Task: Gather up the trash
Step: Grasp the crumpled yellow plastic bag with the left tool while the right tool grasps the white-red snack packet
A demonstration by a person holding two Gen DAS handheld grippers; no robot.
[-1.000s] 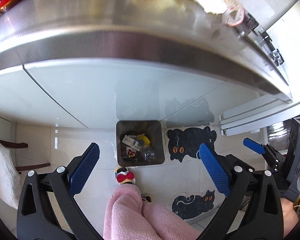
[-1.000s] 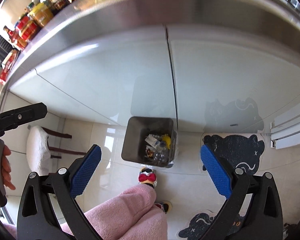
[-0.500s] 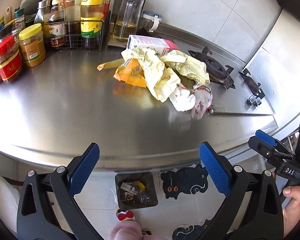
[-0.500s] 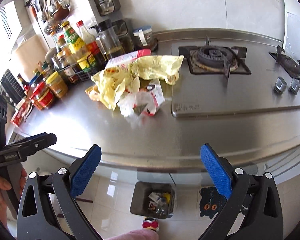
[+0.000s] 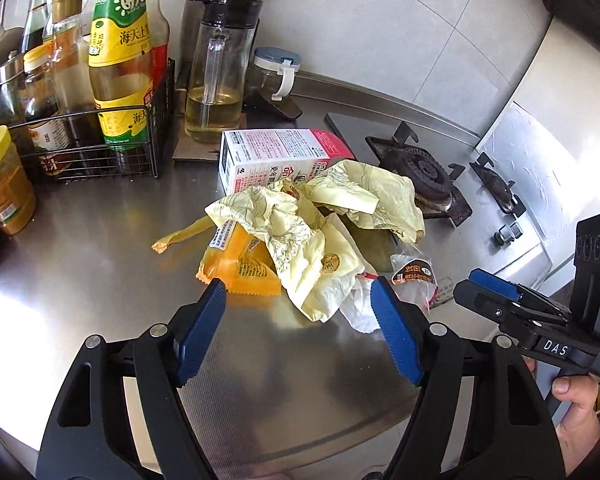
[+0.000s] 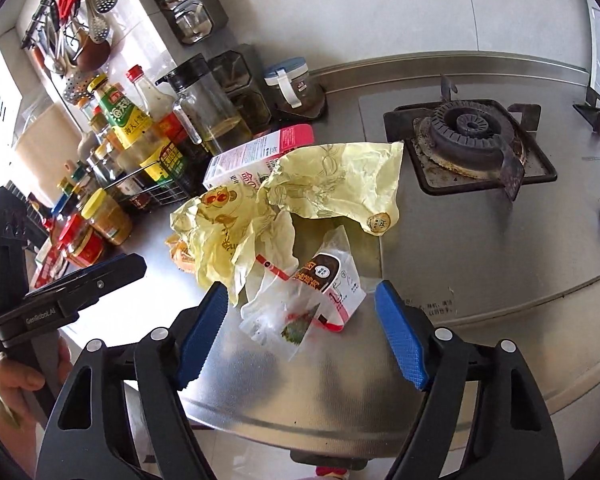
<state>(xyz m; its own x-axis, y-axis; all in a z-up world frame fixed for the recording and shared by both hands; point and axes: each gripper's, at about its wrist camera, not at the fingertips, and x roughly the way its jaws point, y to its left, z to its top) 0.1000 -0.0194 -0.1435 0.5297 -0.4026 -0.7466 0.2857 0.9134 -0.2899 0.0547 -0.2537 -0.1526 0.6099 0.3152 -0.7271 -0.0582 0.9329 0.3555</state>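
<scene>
The left gripper (image 5: 298, 308) hangs over the steel counter (image 5: 100, 292) with its blue-padded fingers (image 5: 202, 328) spread wide and nothing between them. Far left of its left finger stands a yellow-lidded jar (image 5: 2, 184), and beyond that finger a wire rack (image 5: 96, 148) holds sauce bottles, the green-labelled bottle (image 5: 122, 56) the tallest. Ahead and further off, between the finger lines, an oil jug (image 5: 220, 68) stands with a small blue-lidded jar (image 5: 274, 74) beside it. The trash lies in one heap just past the fingertips: an orange wrapper (image 5: 240, 268) close to the left fingertip, crumpled yellow paper (image 5: 320, 224) ahead of the gap and overlapping the wrapper, a pink-and-white carton (image 5: 276, 156) lying behind the paper, and a clear plastic wrapper (image 5: 414, 276) just beyond the right fingertip. Beyond and right of the right finger sits the burner (image 5: 426, 180). At the far right the right gripper (image 5: 516, 304) is seen from the side. In its own view the right gripper (image 6: 300, 308) is likewise wide open and empty; the left gripper (image 6: 88, 280) shows well left of its left finger, the yellow paper (image 6: 300, 196) lies ahead of the left fingertip, the clear wrapper (image 6: 320, 292) lies on the counter in the gap between the fingertips, touching neither, and the burner (image 6: 470, 136) lies ahead to the right.
</scene>
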